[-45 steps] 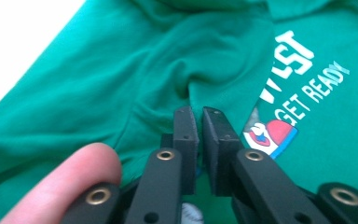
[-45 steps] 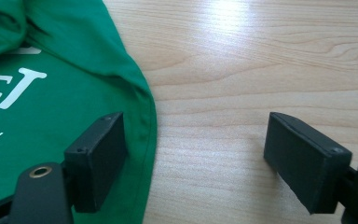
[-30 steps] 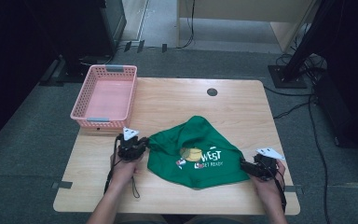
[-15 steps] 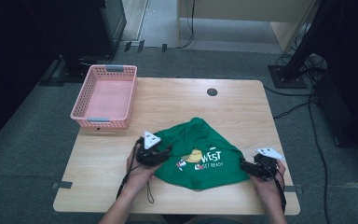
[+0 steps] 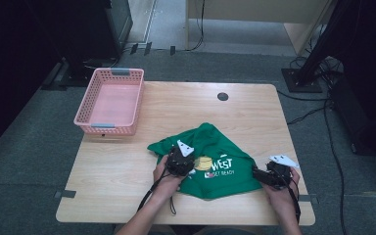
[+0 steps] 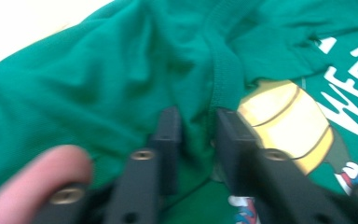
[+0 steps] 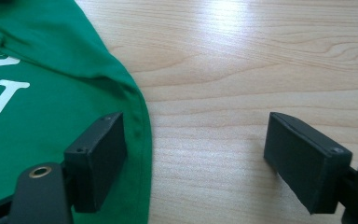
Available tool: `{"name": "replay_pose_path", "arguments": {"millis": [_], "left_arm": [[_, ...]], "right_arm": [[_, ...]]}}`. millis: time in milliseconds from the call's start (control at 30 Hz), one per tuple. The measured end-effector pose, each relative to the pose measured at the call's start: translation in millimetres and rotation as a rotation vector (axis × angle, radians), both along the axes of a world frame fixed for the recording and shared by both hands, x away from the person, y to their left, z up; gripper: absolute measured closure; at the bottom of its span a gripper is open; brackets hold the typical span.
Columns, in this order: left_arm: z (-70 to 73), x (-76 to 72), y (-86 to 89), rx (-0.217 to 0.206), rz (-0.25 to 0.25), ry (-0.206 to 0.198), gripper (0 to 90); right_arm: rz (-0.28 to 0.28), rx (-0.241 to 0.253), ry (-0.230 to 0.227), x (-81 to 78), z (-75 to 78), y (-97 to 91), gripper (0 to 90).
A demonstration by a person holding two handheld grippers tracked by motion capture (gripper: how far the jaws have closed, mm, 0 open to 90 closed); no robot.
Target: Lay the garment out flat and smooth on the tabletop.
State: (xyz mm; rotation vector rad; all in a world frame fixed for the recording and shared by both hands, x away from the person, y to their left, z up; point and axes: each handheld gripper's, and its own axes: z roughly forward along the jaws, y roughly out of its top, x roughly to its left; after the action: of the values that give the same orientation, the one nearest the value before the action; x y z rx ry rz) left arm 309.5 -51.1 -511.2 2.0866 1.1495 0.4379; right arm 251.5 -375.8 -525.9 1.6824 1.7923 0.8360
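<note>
Green shirt [image 5: 210, 159] with white print "WEST", smaller line below reading "READY", rest unreadable

Setting: indoor lab or recording room. Evidence: 1 bare wooden tabletop [image 5: 127, 186] on grey carpet [image 5: 24, 161], taped floor markers [image 5: 64, 194], loose cables [image 5: 318, 105] running to a black stand base [image 5: 301, 81], dark equipment cabinets [image 5: 85, 29] at the edges. No household furnishings in view.
</note>
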Motion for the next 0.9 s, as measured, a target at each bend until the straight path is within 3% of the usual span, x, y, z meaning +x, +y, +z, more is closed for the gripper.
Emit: {"name": "replay_pose_path", "arguments": {"millis": [100,367,567,733,833,900], "left_arm": [[2.4,5.5,17.4,-0.049,0.041,0.015,85.5],[10.6,21.1,63.7,-0.115,0.147,-0.001,86.1],[1.6,31.2,77.0,-0.128,0.148,-0.001,84.3],[-5.0,33.5,81.9,-0.179,0.141,0.011,83.8],[-6.6,33.8,80.3,-0.174,0.124,0.006,83.0],[-7.2,34.5,80.7,-0.183,0.124,0.012,82.8]], "right_arm": [[0.0,0.0,0.0,0.0,0.0,0.0,20.5],[0.0,-0.001,0.0,0.0,0.0,0.0,20.5],[0.0,0.001,0.0,0.0,0.1,-0.3,20.9],[0.012,-0.038,-0.053,-4.9,8.3,5.4,36.6],[0.072,-0.003,-0.091,-5.5,20.6,20.2,36.8],[0.134,0.013,-0.09,-2.7,25.8,35.3,39.4]]}}
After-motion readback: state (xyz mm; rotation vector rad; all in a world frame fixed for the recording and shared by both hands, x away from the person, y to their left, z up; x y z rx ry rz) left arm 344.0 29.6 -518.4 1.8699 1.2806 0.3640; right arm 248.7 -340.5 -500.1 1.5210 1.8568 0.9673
